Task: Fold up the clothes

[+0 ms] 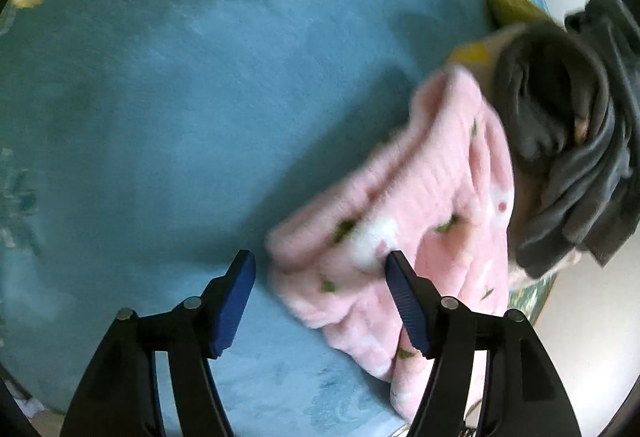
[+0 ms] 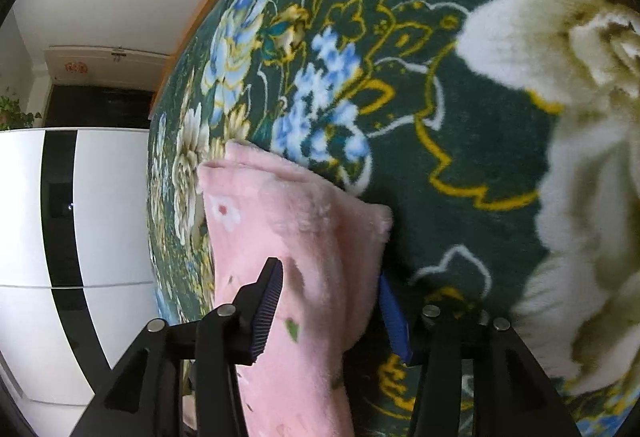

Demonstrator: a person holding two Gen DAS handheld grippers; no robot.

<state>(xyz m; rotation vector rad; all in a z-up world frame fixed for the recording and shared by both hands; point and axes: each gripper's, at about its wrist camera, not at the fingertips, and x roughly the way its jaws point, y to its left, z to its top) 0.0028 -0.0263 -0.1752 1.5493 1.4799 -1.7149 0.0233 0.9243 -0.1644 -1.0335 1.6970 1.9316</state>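
1. Left wrist view: the blue blanket (image 1: pixel 168 109) is filling the frame from 7 to 1 o'clock, with pale floral print blurring at 10 o'clock.
2. Left gripper (image 1: pixel 320 301) is sitting at 6 o'clock with its jaws spread wide and nothing between them. Its left pad is hanging over bare blanket; its right pad is lying against the near edge of the pink fleece garment (image 1: pixel 420 205), contact or overlap only, I cannot tell which.
3. The pink fleece garment, with small green and white flower marks, is lying crumpled on the blanket and running from 5 toward 3 o'clock.
4. A dark grey garment (image 1: pixel 576 141) is bunching at 3 o'clock, touching the pink one's far side. A yellow cloth (image 1: pixel 508 1) is peeking out at 2 o'clock beside it. Motion blur is softening all of this.
5. Right wrist view: a white cabinet (image 2: pixel 104 205) with a black stripe is standing at 9 o'clock, and a houseplant (image 2: pixel 14 113) is showing at the far 9 o'clock edge.
6. The green floral blanket (image 2: pixel 460 165) is covering 12 through 5 o'clock.
7. Right gripper (image 2: pixel 332 309) is sitting at 6 o'clock, jaws wide apart; a fold of the pink fleece garment (image 2: pixel 296 229) is lying between the pads, reaching up toward centre. The pads are not pressing it, so the claw is released.
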